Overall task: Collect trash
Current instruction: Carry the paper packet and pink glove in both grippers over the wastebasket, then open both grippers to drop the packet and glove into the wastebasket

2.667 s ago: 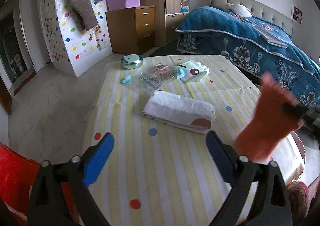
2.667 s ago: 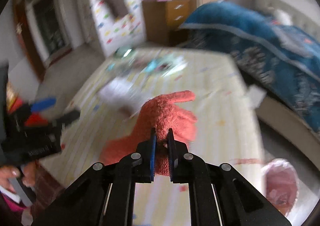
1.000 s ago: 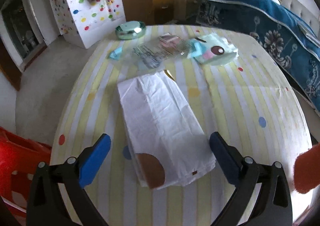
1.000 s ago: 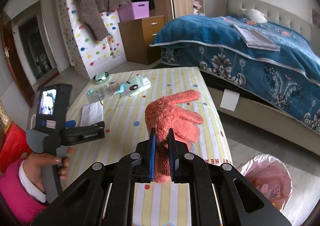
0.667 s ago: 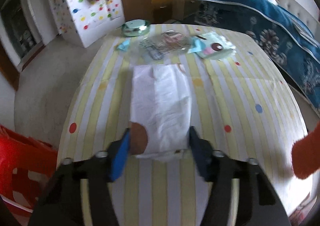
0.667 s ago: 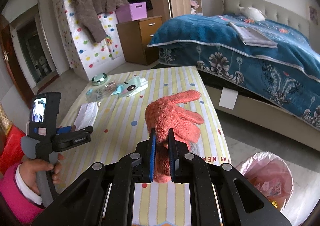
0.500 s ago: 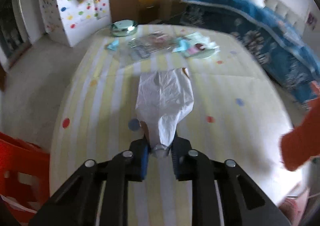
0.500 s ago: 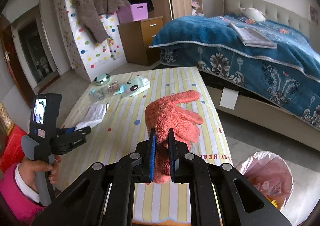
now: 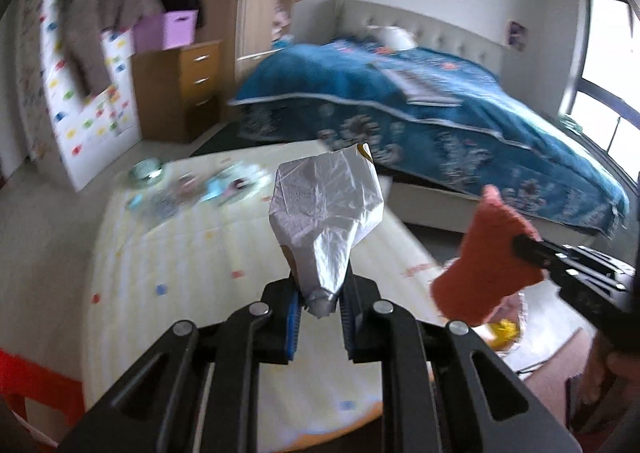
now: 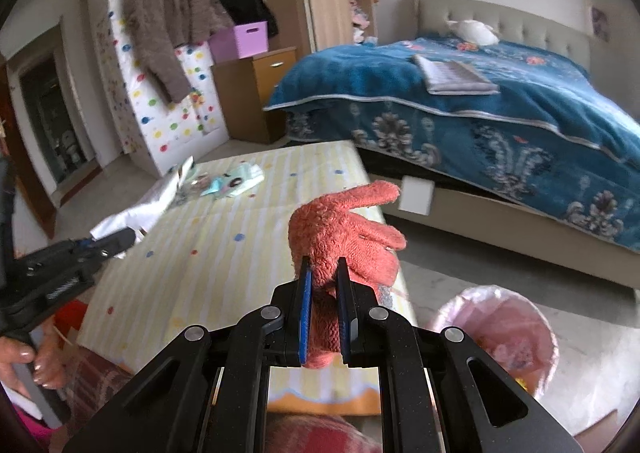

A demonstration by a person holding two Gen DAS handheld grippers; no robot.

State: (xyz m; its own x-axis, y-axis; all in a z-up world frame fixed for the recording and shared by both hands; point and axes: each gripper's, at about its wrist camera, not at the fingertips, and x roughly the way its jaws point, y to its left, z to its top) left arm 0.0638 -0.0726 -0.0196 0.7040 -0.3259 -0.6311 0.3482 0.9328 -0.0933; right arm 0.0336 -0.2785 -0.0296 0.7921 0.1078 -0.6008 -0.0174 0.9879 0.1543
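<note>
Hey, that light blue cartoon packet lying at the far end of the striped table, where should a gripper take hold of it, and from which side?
Probably by a thin outer edge. The light blue cartoon packet lies flat on the striped table, so a low, nearly level approach from the bare near side looks best; other wrappers crowd its left. Both grippers are full now: the left gripper holds a white paper bag, the right gripper an orange glove.

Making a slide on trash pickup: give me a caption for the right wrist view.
Right gripper clamps an orange glove above the striped table, pink-lined bin below right.
</note>
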